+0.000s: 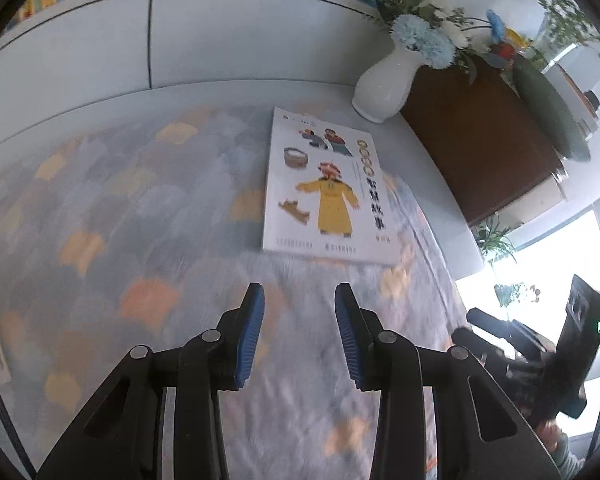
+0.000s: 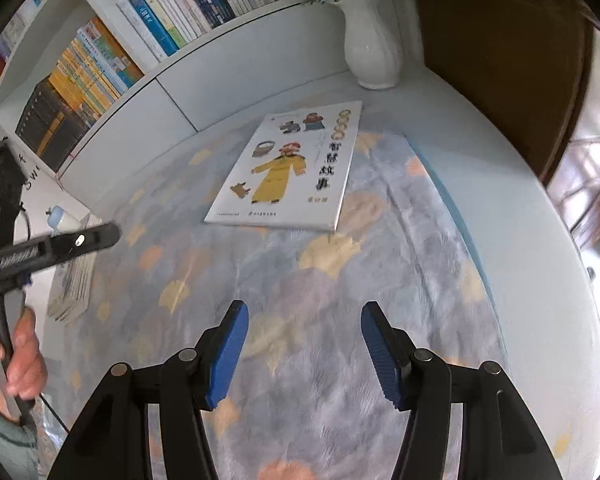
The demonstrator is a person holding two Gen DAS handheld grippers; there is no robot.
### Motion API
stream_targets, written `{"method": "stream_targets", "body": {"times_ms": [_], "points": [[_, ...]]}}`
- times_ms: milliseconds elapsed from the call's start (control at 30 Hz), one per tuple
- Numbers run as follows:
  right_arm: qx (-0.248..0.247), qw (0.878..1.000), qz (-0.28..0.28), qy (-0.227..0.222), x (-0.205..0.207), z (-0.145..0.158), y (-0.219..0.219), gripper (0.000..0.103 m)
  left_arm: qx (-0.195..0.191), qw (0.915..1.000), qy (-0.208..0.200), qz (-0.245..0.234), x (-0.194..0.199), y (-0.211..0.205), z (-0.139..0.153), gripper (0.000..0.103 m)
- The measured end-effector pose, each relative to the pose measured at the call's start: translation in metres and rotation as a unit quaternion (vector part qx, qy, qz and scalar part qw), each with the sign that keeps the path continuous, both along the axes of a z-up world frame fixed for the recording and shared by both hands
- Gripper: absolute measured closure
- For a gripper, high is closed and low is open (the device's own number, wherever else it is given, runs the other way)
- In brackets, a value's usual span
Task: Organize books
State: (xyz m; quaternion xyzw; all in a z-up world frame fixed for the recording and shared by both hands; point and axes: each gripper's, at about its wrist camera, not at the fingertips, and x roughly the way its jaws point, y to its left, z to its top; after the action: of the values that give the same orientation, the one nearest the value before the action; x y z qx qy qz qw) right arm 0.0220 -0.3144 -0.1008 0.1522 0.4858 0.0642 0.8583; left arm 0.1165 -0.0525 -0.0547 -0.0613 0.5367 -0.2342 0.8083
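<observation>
A white picture book (image 1: 327, 188) with a figure in a yellow robe on its cover lies flat and face up on a soft blanket (image 1: 148, 216) patterned in grey-blue with orange and yellow patches. In the left wrist view the book sits just right of the frame's centre, above the left gripper (image 1: 299, 332); in the right wrist view it lies in the upper middle, turned at a slant.

The left gripper's blue-padded jaws stand a modest way apart with nothing between them, hovering over the blanket below the book and clear of it. The right gripper (image 2: 304, 354) hangs likewise over the blanket at the bottom of its frame; its jaws stand somewhat wider, empty, and well short of the book.

At the upper right of the left wrist view a white vase (image 1: 384, 84) of blue and white flowers stands just beyond the book's far corner, beside a dark brown cabinet (image 1: 484, 132). Along the top of both views runs a white shelf (image 2: 152, 76) packed with upright books (image 2: 100, 64). At the left edge of the right wrist view a small stack of thin books (image 2: 74, 284) rests beside the blanket, and a person's hand (image 2: 22, 356) grips the other tool's handle
</observation>
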Motion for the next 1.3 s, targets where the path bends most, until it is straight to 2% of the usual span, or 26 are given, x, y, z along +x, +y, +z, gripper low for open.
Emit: {"method": "stream_targets", "body": {"times_ms": [133,333,500,567,767,867,967,1067,1133,1300], "points": [[-0.012,1.000,0.008,-0.003,0.027,-0.007,-0.001,0.040,-0.011,0.9997,0.020,0.008,0.032,-0.009,-0.017,0.069],[-0.045,0.999,0.001,0.001,0.079,-0.027,-0.007,0.040,-0.020,0.9977,0.064,0.014,0.072,-0.017,-0.060,0.070],[-0.076,0.997,0.006,0.000,0.118,-0.043,-0.006,0.053,-0.026,0.9964,0.075,0.028,0.094,-0.021,-0.085,0.070],[-0.086,0.996,0.002,0.004,0.130,-0.050,-0.007,0.054,-0.029,0.9963,0.077,0.027,0.100,-0.024,-0.090,0.070],[-0.068,0.998,-0.009,0.009,0.152,-0.061,-0.010,0.054,-0.049,0.9958,0.077,0.007,0.109,-0.034,-0.093,0.070],[-0.058,0.998,0.010,0.005,0.155,-0.060,0.000,0.053,-0.049,0.9961,0.073,-0.004,0.101,-0.038,-0.091,0.070],[-0.078,0.997,0.017,0.003,0.150,-0.058,0.008,0.053,-0.031,0.9975,0.062,-0.013,0.083,-0.036,-0.085,0.070],[-0.051,0.998,0.021,0.010,0.135,-0.056,0.006,0.053,-0.036,0.9969,0.069,-0.012,0.054,-0.024,-0.083,0.070],[-0.045,0.998,0.032,0.017,0.116,-0.056,0.010,0.053,-0.032,0.9964,0.078,-0.013,0.029,-0.014,-0.084,0.070],[-0.075,0.993,0.084,0.027,0.046,-0.061,0.039,0.052,-0.020,0.9936,0.108,-0.028,-0.049,0.007,-0.092,0.070]]}}
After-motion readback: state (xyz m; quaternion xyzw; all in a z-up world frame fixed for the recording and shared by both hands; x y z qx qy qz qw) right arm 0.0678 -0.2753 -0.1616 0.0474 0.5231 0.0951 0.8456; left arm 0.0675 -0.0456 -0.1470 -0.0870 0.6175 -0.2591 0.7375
